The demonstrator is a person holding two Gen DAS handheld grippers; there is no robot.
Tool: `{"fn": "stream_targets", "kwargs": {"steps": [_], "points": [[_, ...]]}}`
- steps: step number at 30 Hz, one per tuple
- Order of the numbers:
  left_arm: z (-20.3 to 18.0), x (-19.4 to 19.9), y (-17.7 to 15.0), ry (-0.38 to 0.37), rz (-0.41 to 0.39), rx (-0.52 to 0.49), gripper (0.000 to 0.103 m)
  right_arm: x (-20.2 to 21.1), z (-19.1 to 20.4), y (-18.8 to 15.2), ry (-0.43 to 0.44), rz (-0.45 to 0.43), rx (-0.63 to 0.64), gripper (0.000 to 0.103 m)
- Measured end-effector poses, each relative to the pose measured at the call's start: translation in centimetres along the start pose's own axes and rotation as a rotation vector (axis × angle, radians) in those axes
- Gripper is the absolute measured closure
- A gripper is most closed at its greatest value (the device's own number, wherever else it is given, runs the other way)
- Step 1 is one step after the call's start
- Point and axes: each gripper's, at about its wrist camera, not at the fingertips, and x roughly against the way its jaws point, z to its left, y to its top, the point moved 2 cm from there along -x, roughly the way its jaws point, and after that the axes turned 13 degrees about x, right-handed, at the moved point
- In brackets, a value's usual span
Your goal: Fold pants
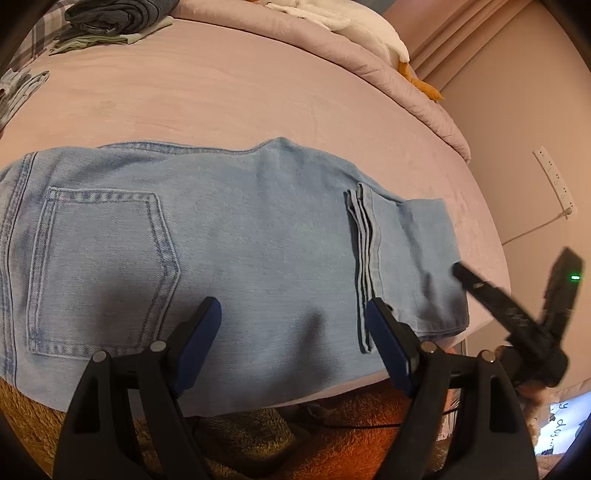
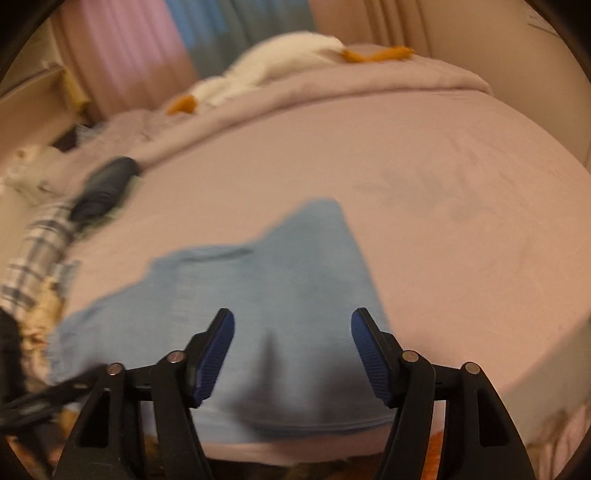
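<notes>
Left gripper (image 1: 293,332): jaws spread wide, nothing held, hovering over near edge of jeans (image 1: 221,236). Blue pads (image 1: 199,336) clear of the denim as far as visible; contact cannot be told for certain.

Right gripper (image 2: 291,350): jaws equally wide, empty, above the fold end of the jeans (image 2: 258,314). Right view motion-blurred; fine detail lost. Same gripper visible at right edge of left view (image 1: 517,317), tilted, off the cloth.

Jeans: light blue, lying flat across near edge of bed (image 1: 258,92), pink sheet. Back pocket (image 1: 99,266) up, waist end left. Legs already doubled back once; hems (image 1: 365,266) stacked on top, right of centre, short of the folded end.

Judged state: one lengthwise fold and one leg fold done; a further fold toward the waist probably left.

Notes for the step:
- Pinch all layers at the right-hand folded end, one gripper at each corner, pads fully over the edge.
- Lift low, carry toward the pocket, keep both corners level so edges line up.
- Watch the loose hems; likely to slide or splay if dragged.
- Thick denim stack: close firmly before lifting.

Further out: clothes pile (image 1: 110,22) at far left, white plush (image 2: 280,59) on rumpled duvet (image 2: 369,81).
</notes>
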Motion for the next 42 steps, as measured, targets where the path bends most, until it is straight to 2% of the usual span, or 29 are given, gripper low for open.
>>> {"fn": "stream_targets", "kwargs": {"steps": [3, 9, 42], "points": [[-0.1, -0.3, 0.0, 0.006, 0.005, -0.003, 0.022, -1.8, -0.1, -0.6, -0.016, 0.051, 0.008, 0.037], [-0.5, -0.9, -0.1, 0.011, 0.017, -0.012, 0.022, -3.3, 0.3, -0.8, -0.065, 0.072, 0.055, 0.037], [-0.8, -2.3, -0.8, 0.034, 0.048, -0.048, 0.019, -2.8, 0.2, -1.0, -0.068, 0.059, 0.077, 0.036]]}}
